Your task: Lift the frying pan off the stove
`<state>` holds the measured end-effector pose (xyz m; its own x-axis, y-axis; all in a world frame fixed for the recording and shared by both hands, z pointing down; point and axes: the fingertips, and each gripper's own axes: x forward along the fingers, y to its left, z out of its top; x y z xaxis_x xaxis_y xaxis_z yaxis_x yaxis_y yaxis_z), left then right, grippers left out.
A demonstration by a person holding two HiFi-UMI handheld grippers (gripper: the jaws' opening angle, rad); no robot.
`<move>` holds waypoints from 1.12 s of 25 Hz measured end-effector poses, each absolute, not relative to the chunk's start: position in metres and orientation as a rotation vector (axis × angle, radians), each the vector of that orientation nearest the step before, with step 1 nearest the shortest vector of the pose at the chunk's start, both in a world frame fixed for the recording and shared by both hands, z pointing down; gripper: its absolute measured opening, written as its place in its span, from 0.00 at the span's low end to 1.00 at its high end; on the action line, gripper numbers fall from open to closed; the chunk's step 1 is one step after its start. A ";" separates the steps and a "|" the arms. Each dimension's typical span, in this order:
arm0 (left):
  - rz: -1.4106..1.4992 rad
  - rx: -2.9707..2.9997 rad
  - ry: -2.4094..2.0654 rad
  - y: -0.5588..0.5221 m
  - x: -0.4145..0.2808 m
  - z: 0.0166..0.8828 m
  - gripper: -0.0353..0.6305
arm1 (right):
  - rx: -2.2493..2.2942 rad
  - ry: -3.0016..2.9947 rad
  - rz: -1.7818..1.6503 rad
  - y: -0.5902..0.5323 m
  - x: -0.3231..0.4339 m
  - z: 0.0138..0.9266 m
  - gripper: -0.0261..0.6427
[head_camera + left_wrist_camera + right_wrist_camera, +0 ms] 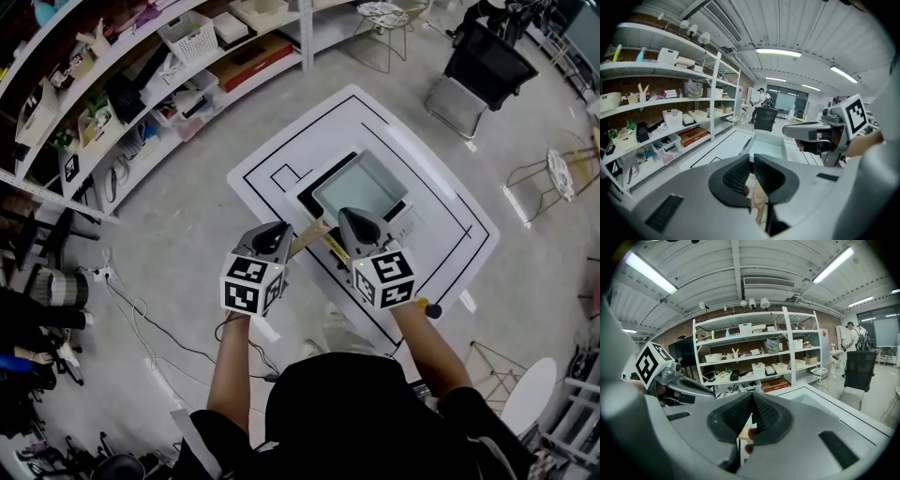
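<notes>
Hovering with jaws clenched: left gripper (279, 234), right gripper (354, 223); frying pan (361, 186) just ahead, wooden handle (309, 239) beneath their tips.

The head camera looks steeply down over the table (272, 178). Each gripper camera sits right behind its jaws, looking across the room. All show the shelves (141, 103).

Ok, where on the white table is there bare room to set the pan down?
Bare: the table corner left of the stove, and the strip right of the pan. Crowded: the near edge, where the left gripper and right gripper clamp the handle.
</notes>
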<state>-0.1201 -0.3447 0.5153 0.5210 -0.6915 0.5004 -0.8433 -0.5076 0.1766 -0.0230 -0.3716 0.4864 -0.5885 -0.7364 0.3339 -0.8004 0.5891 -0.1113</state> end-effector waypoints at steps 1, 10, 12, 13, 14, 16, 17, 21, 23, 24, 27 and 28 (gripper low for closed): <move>0.543 2.368 -1.248 -0.346 -0.119 0.518 0.07 | 1.266 -2.565 0.371 -0.373 -0.023 0.489 0.03; 0.730 2.407 -1.073 -0.349 -0.097 0.547 0.28 | 1.277 -2.555 0.426 -0.381 -0.017 0.504 0.03; 0.760 2.411 -1.040 -0.348 -0.093 0.551 0.31 | 1.282 -2.555 0.445 -0.382 -0.015 0.506 0.03; 0.779 2.416 -1.024 -0.348 -0.092 0.552 0.33 | 1.284 -2.553 0.453 -0.383 -0.014 0.507 0.03; 0.800 2.421 -1.003 -0.348 -0.090 0.554 0.33 | 1.285 -2.550 0.462 -0.385 -0.013 0.509 0.03; 0.846 2.429 -0.950 -0.346 -0.086 0.559 0.35 | 1.284 -2.544 0.485 -0.386 -0.012 0.513 0.03; 0.875 2.433 -0.926 -0.344 -0.084 0.562 0.35 | 1.285 -2.541 0.494 -0.386 -0.011 0.514 0.03; 0.975 2.437 -0.837 -0.342 -0.078 0.570 0.35 | 1.289 -2.536 0.505 -0.387 -0.009 0.516 0.03; 0.989 2.431 -0.810 -0.343 -0.076 0.572 0.35 | 1.292 -2.533 0.510 -0.388 -0.007 0.516 0.03; 1.002 2.429 -0.803 -0.344 -0.075 0.573 0.35 | 1.294 -2.531 0.512 -0.388 -0.006 0.517 0.03; 1.063 2.424 -0.783 -0.345 -0.072 0.580 0.36 | 1.297 -2.525 0.519 -0.388 -0.003 0.520 0.03; 1.084 2.419 -0.776 -0.344 -0.072 0.583 0.35 | 1.298 -2.525 0.521 -0.387 -0.002 0.520 0.03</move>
